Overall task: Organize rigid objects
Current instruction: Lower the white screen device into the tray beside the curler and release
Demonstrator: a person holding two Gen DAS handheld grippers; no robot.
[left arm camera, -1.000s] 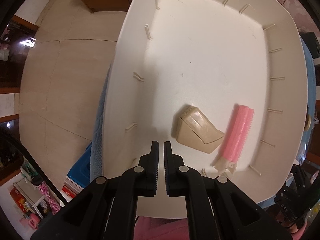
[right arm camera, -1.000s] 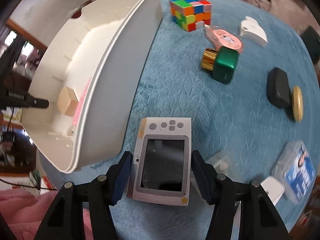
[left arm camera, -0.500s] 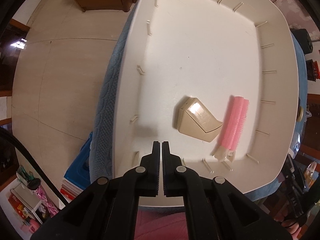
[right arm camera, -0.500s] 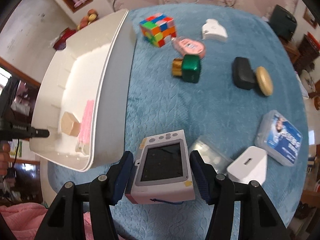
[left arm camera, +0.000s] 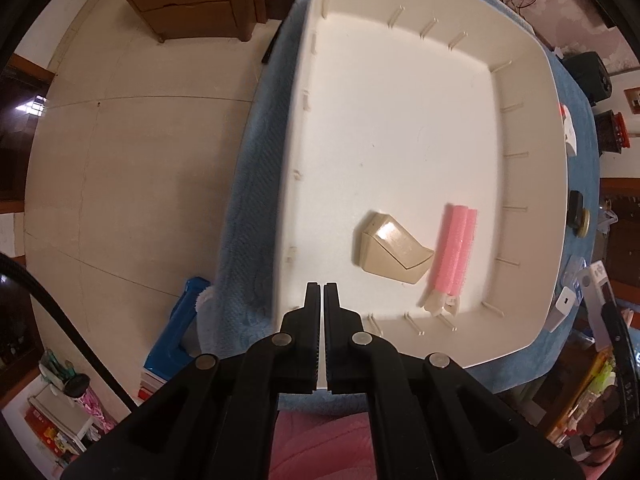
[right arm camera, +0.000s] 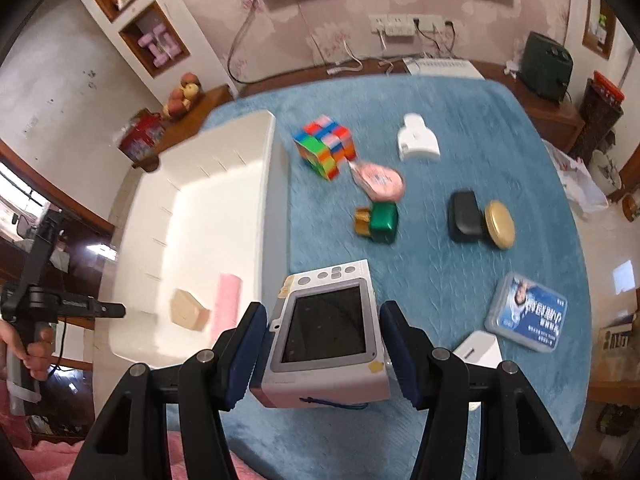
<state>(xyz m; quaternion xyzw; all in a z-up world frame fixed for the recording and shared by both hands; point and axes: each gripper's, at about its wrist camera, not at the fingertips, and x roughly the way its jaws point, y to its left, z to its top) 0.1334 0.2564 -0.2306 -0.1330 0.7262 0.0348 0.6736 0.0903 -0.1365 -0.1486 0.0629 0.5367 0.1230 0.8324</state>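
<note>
A table covered with a blue textured cloth fills most of the right wrist view. Along its left side a large white tray is set, with short ribs standing along its inner walls. Inside the tray, near its close end, a beige wedge-shaped block and a pink ridged bar are seen lying just beside each other.

The right hand-held gripper is closed on a white handheld device with a dark screen, its blue pads pressed against the device's two sides; the device is held clear above the cloth, just right of the tray's rim. The left hand-held gripper is pointed down over the tray's near edge with its jaws pressed together and nothing between them; in the right wrist view it is seen at the far left, carried by a hand.

Spread well apart on the cloth are a multicoloured puzzle cube, a blue printed case, a white rounded piece, a black case touching a gold round lid, a green block with a gold cap, and a pink oval item, possibly a tape dispenser, though it is blurred. A white box is partly hidden behind the right finger.
</note>
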